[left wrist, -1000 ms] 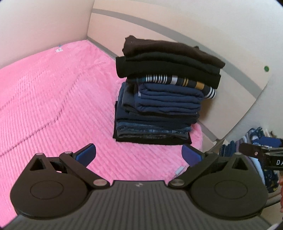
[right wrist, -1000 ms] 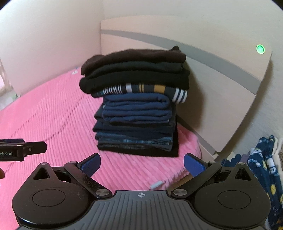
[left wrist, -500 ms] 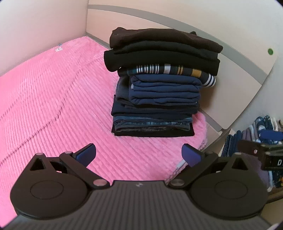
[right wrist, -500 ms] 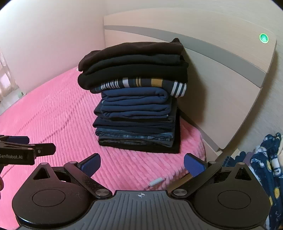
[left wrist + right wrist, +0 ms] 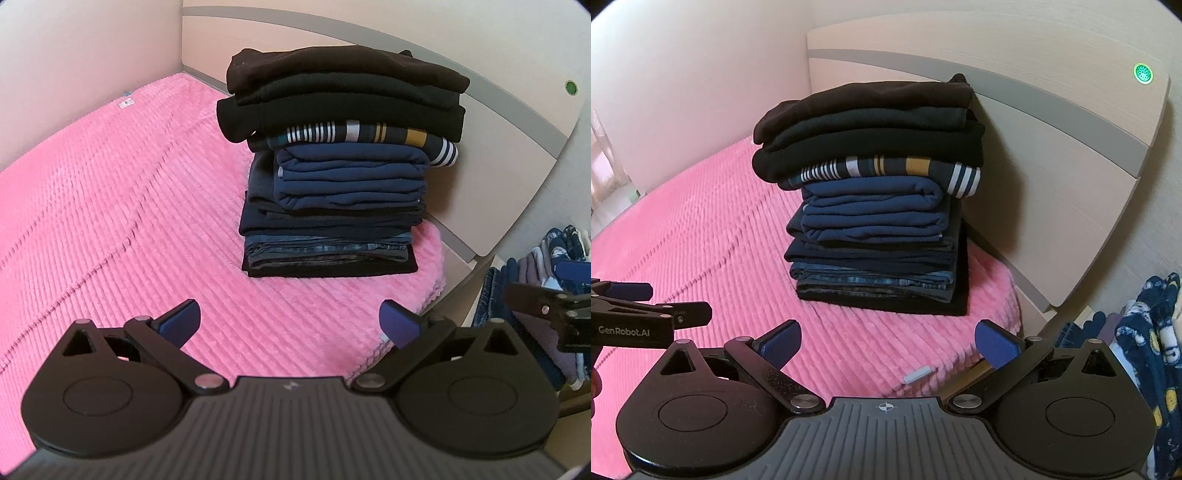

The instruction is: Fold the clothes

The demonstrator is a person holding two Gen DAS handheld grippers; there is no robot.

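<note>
Clothes stacked tall, folded, ahead of both grippers' fingers. Left gripper & right gripper wide open, empty. Risk: nudging stack, toppling w/ overhanging top layers.

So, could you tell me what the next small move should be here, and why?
Probably swing the right gripper toward the unfolded clothes beside the bed. Both grippers, the left gripper too, are open and empty, the stack on the pink blanket looks neatly folded, and nothing lies spread out for folding.
</note>
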